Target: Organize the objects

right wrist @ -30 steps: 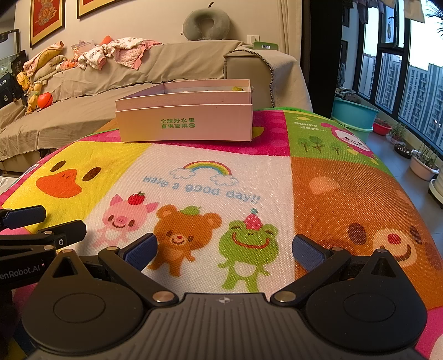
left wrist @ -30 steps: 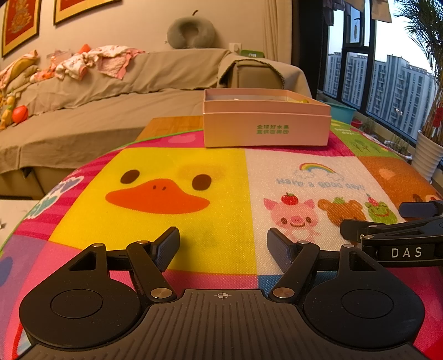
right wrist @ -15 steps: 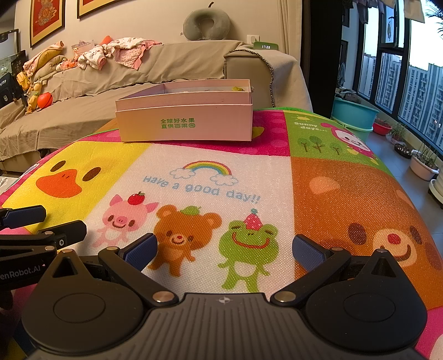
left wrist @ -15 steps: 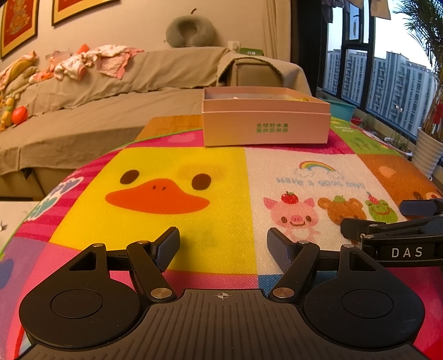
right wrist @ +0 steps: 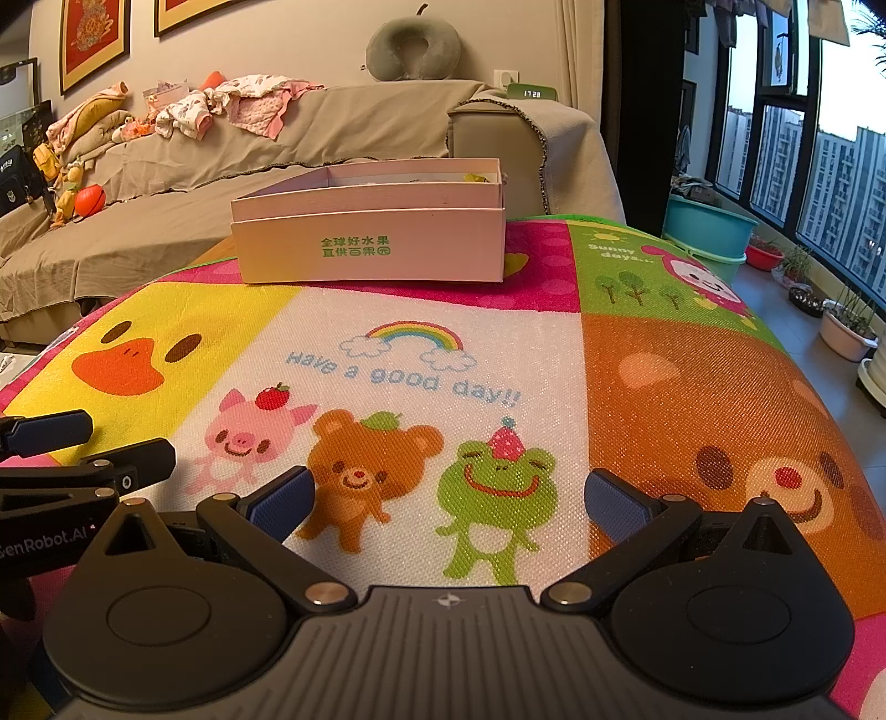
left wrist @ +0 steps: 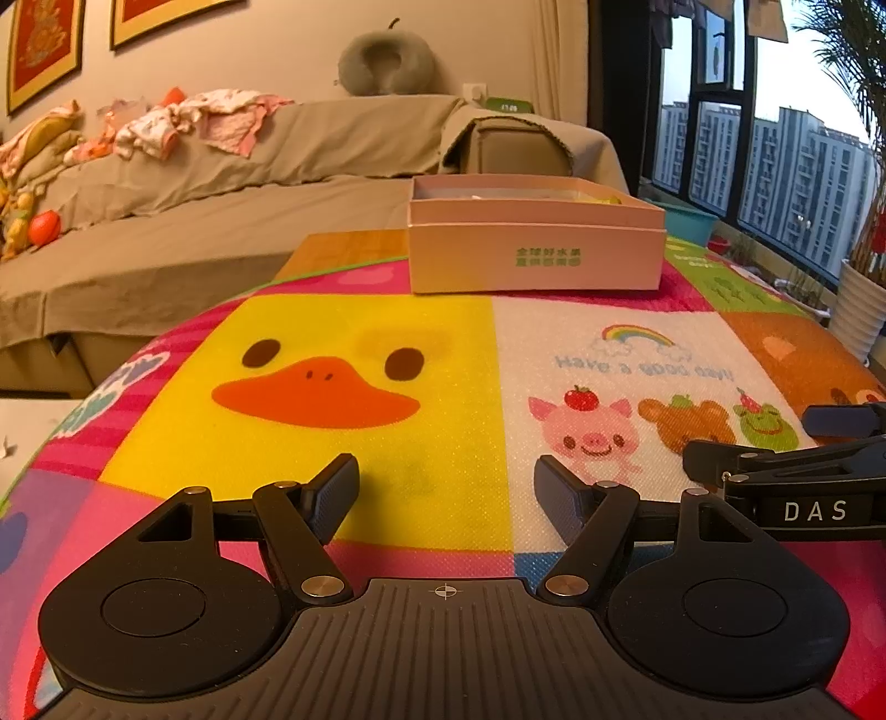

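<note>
At frame centre, a pink box sits open-topped at the play mat's far edge, contents barely visible; left gripper and right gripper rest low, both spread and empty.

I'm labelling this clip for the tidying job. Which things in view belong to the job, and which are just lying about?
Belong to the job:
pink box, open-topped, at the mat's far edge
left tongs, open, empty
right tongs, open, empty

Just lying about:
cartoon mat
sofa
clothes pile
neck pillow
teal tub
</note>
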`<state>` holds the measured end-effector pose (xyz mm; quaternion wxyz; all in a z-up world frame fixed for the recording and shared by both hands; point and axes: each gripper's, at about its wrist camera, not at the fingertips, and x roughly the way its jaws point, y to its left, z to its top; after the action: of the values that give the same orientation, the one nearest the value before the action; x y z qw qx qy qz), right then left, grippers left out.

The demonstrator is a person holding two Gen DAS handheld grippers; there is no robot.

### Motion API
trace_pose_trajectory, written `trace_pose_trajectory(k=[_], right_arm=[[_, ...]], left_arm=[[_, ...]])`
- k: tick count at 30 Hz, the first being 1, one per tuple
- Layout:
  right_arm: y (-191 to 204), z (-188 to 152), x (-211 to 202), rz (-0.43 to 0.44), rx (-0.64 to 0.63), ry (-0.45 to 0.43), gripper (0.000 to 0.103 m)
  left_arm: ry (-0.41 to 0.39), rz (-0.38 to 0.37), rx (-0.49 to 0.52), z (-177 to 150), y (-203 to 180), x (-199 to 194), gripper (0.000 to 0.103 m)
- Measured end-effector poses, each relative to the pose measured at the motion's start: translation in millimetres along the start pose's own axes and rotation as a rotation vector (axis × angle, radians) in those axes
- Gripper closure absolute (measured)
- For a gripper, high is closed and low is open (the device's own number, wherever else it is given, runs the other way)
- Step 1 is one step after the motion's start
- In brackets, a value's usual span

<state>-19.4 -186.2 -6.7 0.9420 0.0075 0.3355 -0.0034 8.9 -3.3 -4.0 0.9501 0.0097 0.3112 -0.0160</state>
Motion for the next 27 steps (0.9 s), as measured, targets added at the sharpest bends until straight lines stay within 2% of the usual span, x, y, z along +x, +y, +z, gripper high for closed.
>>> trace_pose_trajectory(k=[27], right_arm=[[-0.1,0.0,0.0,0.000,0.000,0.000,0.000]], left_arm=[[0.002,-0.006,-0.001,0.0,0.8,0.4,0.027]])
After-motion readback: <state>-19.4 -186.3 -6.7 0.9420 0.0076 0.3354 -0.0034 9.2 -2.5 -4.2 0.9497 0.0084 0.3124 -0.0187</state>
